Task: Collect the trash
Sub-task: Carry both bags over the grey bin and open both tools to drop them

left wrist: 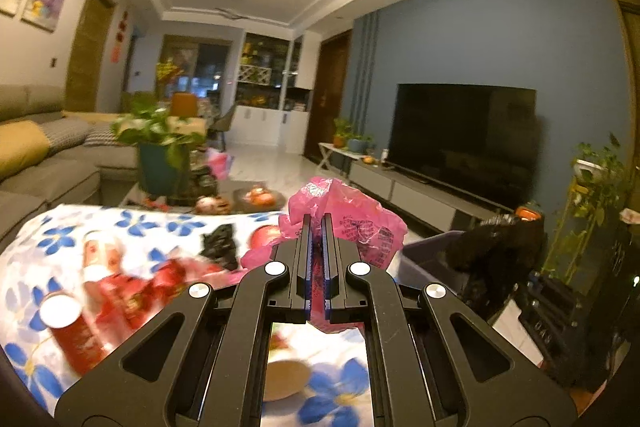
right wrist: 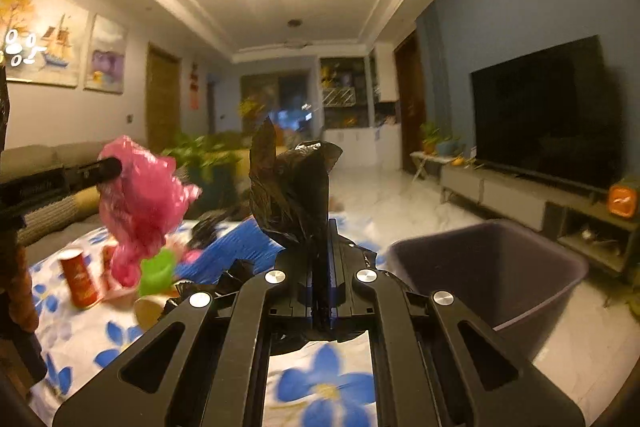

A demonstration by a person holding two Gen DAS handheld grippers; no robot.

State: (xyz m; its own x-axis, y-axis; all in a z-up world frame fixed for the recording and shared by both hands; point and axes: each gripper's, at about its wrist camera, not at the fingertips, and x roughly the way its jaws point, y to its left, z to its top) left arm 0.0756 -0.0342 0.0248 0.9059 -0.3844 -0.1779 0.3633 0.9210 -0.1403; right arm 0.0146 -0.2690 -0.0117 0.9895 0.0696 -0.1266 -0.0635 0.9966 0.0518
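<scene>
Trash is mid-collection: left hand-held gripper [left wrist: 316, 223] clenched on a pink bag [left wrist: 352, 219], right hand-held gripper [right wrist: 320, 227] clenched on a black bag [right wrist: 292, 187], both above the tabletop [right wrist: 328, 387], likely bound next for the bin [right wrist: 500, 267]

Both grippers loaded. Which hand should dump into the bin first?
Right, probably. The right gripper, shut on the black bag, has the bin open just beside it; the left gripper with the pink bag sits farther off.
</scene>
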